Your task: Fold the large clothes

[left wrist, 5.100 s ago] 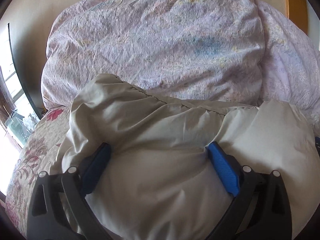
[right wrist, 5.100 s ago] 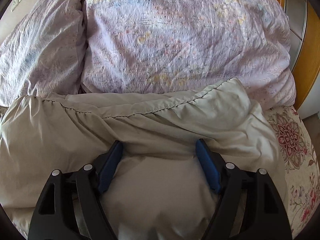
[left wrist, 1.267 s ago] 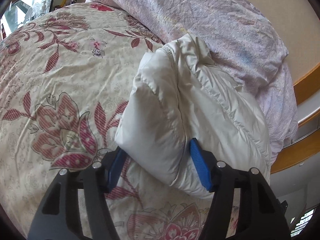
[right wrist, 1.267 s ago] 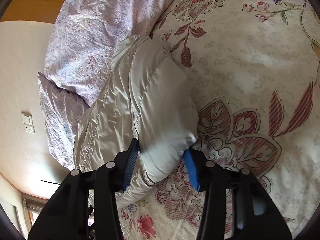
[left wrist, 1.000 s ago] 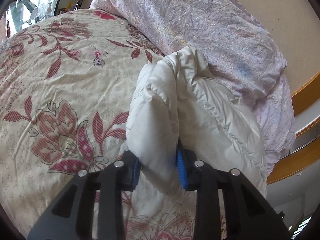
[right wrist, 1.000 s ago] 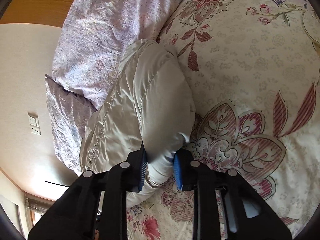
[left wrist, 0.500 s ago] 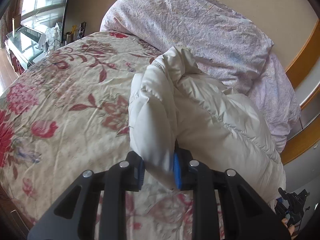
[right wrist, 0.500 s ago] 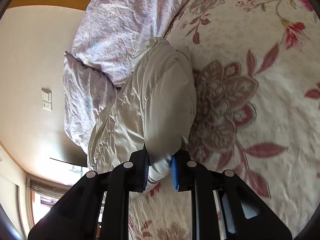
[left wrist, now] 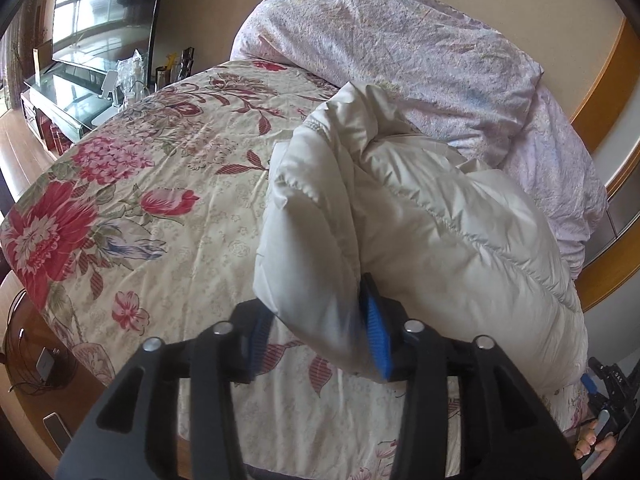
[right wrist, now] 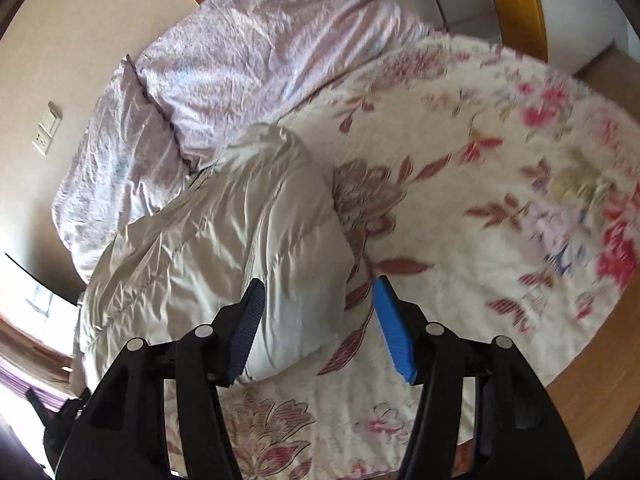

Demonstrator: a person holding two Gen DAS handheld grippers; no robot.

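A cream puffy down jacket (left wrist: 420,216) lies folded into a thick bundle on the floral bedspread (left wrist: 168,184), its far side against the lilac duvet. My left gripper (left wrist: 316,332) is open, its blue pads either side of the jacket's near left corner. In the right wrist view the jacket (right wrist: 224,248) lies left of centre. My right gripper (right wrist: 316,324) is open, its jaws wide around the jacket's near right corner without pinching it.
A crumpled lilac duvet (left wrist: 420,64) is heaped along the headboard wall (right wrist: 256,60). A glass TV stand (left wrist: 68,92) with small items stands past the bed's left edge. Cables and a phone (left wrist: 56,424) lie on the wooden floor. The bed's edge (right wrist: 560,376) curves at the right.
Both grippers were shut on the jacket's corners half a second ago and have now opened, letting it go. Both have drawn back a little from the bundle.
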